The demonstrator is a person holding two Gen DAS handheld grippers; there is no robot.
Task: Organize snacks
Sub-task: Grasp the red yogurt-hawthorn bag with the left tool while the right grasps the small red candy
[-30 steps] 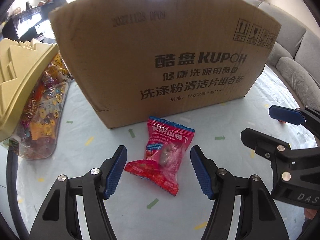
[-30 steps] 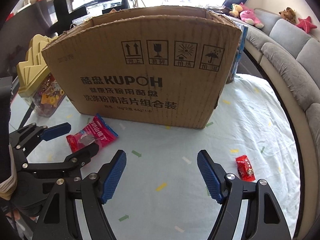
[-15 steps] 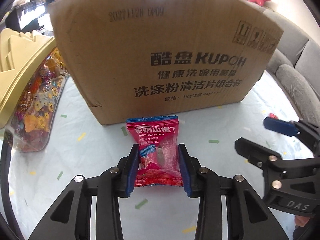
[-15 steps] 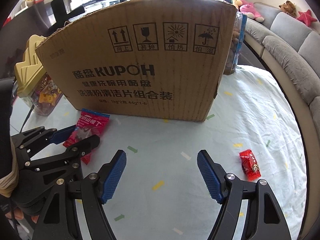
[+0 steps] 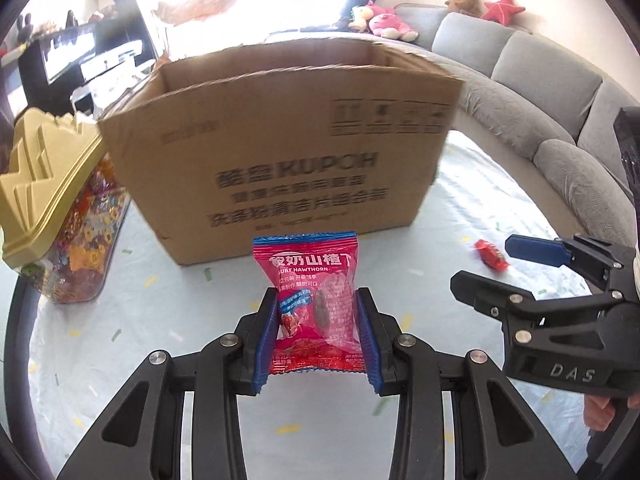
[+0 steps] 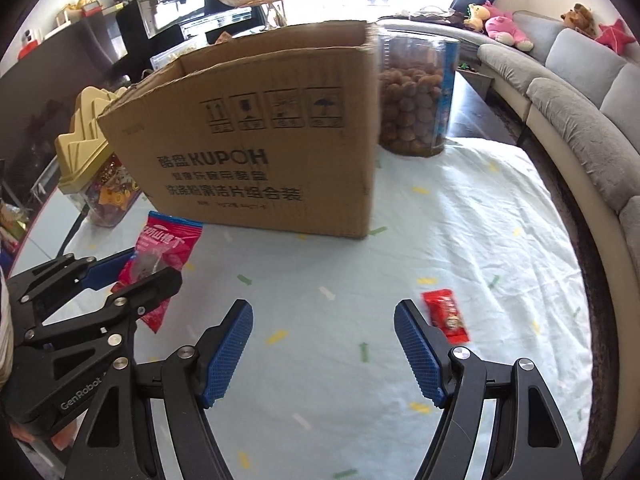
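Taking the open cardboard box [image 5: 280, 148] as the landmark and reading from its left: a gold-lidded jar of sweets [image 5: 60, 208] stands just beside its left end. In front of its near wall, the left gripper [image 5: 316, 332] is closed on the pink hawthorn snack packet [image 5: 310, 292], pads on both side edges, long axis upright, apparently lifted off the tablecloth [image 6: 460, 216], though blur hides any gap. The box mouth lies up and beyond those fingers. Off the box's right corner, the small red candy [image 6: 446, 314] lies flat, just outside the right finger of the wide-open, empty right gripper [image 6: 324, 350], the nearer one.
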